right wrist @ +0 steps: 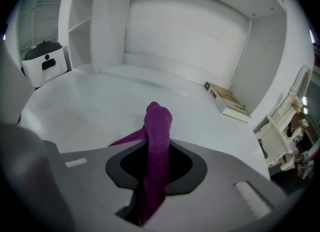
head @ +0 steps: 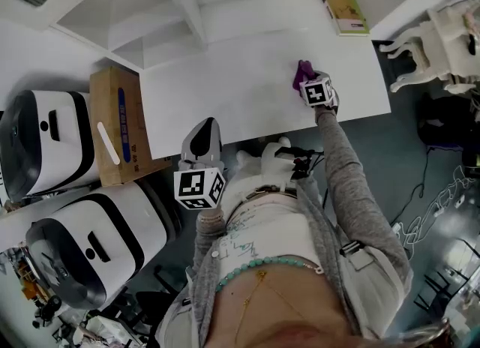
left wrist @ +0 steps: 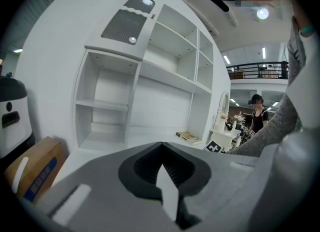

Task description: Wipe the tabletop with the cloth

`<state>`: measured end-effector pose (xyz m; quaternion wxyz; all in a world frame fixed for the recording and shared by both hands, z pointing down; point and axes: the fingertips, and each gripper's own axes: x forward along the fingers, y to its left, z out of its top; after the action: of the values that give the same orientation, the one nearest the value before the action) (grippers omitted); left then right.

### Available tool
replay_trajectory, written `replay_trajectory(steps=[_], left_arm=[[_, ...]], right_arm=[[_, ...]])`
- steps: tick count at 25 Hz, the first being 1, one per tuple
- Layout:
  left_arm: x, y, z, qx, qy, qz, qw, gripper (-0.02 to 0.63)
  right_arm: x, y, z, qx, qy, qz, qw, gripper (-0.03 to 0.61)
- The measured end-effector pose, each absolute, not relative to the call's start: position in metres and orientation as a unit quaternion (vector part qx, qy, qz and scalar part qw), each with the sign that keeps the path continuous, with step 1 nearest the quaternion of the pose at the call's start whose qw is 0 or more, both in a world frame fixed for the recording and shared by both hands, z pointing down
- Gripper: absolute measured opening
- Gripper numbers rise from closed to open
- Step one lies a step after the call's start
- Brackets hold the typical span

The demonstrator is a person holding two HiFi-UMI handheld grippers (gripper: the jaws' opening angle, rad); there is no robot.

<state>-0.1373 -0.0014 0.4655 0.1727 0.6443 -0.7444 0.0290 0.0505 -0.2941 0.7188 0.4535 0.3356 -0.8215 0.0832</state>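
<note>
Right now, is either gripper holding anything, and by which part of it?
The right gripper holds the purple cloth, pinched at a bunched fold, one end poking past the jaws. The left gripper holds nothing.

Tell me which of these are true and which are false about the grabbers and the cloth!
1. The right gripper is pinching the cloth. True.
2. The cloth is green. False: it is purple.
3. A book lies at the far right of the white tabletop. True.
4. The left gripper is holding the book. False: its jaws are shut on nothing, and the book lies far from it.
</note>
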Motion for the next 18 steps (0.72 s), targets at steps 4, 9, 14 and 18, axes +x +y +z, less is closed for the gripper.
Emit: replay_trajectory(steps=[4, 9, 14, 18], left_arm=[[-0.125, -0.015, 0.462, 0.637, -0.751, 0.029, 0.171, 0.000], [-0.100, -0.030, 0.450, 0.632, -0.754, 0.041, 0.172, 0.000], [-0.083, -0.035, 0.450, 0.615, -0.766, 0.052, 0.180, 0.000], [-0.071, -0.036, 0.453, 0.607, -0.771, 0.065, 0.184, 0.000]], right_arm=[[0.051, -0.296, 0.719, 0.317, -0.825, 0.087, 0.460, 0.085], [0.045, -0.297, 0.719, 0.259, -0.835, 0.092, 0.477, 0.087], [0.044, -0.294, 0.718, 0.228, -0.843, 0.091, 0.479, 0.087], [0.045, -0.296, 0.718, 0.222, -0.848, 0.086, 0.473, 0.087]])
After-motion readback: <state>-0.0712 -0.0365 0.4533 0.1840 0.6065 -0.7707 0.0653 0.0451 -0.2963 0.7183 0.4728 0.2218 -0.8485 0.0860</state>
